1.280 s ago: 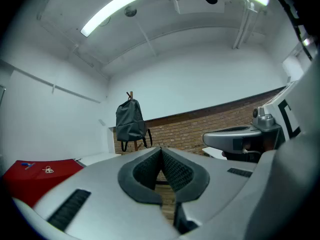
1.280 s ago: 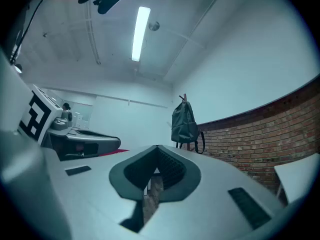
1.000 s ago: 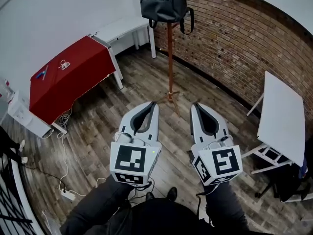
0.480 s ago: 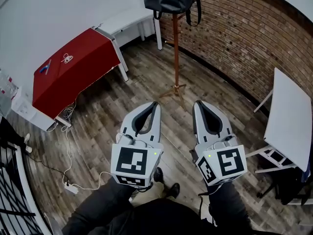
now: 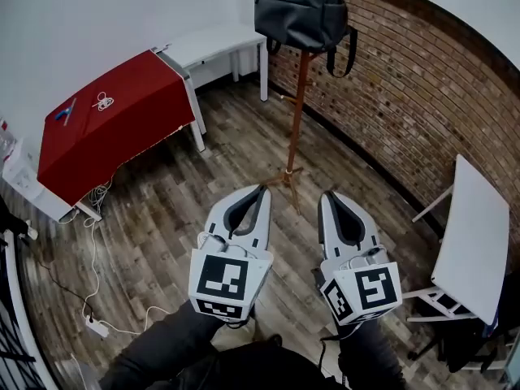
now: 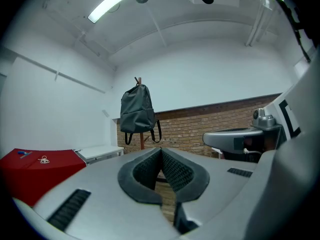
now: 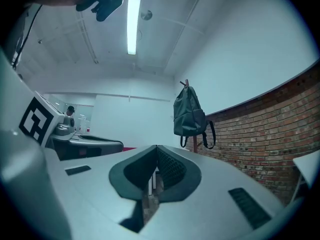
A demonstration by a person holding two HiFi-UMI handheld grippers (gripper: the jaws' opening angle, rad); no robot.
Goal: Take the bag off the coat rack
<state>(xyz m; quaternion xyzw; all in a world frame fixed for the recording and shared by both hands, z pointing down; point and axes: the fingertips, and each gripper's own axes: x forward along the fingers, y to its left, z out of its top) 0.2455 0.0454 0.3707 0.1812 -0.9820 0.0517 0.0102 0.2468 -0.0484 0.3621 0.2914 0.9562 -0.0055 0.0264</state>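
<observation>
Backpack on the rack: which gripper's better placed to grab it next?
Right, but barely. Left gripper and right gripper are side by side, shut, empty, well short of the backpack. Its hanging strap is on the right side.

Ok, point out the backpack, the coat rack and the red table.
backpack (image 5: 299, 10), head view, front panel.
coat rack (image 5: 298, 112), head view, wooden pole.
red table (image 5: 114, 120), head view, red top.

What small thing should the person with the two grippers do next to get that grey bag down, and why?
Probably step closer to the coat rack. The grey bag hangs at its top, well ahead of both grippers. The left gripper and the right gripper are shut and empty, with neither touching the bag, so reaching or opening now would likely be too early.
</observation>
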